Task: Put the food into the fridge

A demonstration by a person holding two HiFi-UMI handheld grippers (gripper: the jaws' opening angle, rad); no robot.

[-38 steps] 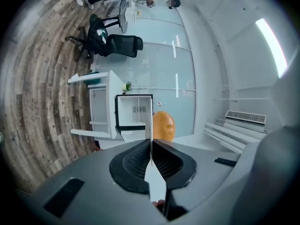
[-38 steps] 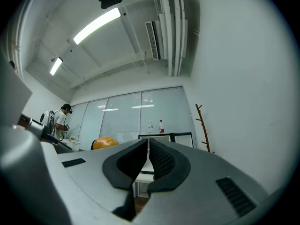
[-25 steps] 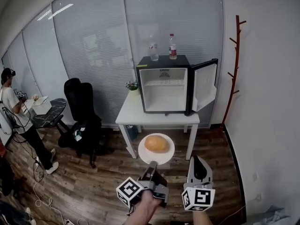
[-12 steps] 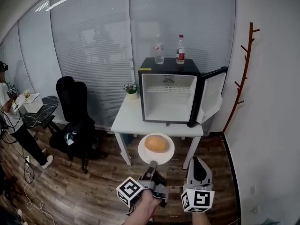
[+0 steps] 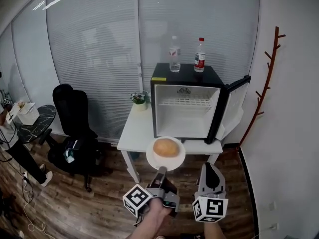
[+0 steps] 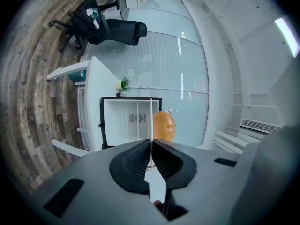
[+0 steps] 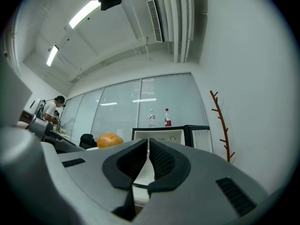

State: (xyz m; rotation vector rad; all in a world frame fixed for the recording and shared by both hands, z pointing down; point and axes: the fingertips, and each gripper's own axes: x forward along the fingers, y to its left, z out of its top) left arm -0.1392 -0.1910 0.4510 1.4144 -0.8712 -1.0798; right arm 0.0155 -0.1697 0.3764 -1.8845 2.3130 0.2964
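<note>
A round orange-brown bun (image 5: 166,147) lies on a white plate (image 5: 175,161). My left gripper (image 5: 160,174) is shut on the plate's near rim and holds it level in the air, in front of the table edge. In the left gripper view the plate (image 6: 151,122) shows edge-on between the shut jaws of the left gripper (image 6: 151,146), with the bun (image 6: 163,125) beyond. The black mini fridge (image 5: 209,81) stands on a white table (image 5: 135,129), door swung open to the right, white inside. My right gripper (image 5: 209,167) is shut and holds nothing, just right of the plate; its jaws (image 7: 148,153) meet.
Two bottles (image 5: 174,47) (image 5: 200,49) stand on the fridge top. A small potted plant (image 5: 138,99) sits at the table's back left. A black office chair (image 5: 75,121) stands left, a brown coat rack (image 5: 269,73) by the right wall. A person (image 5: 10,128) is at far left.
The fridge and table have come closer and sit lower in view. The plate with the bun has moved up toward the open fridge. Both grippers keep their grip states.
</note>
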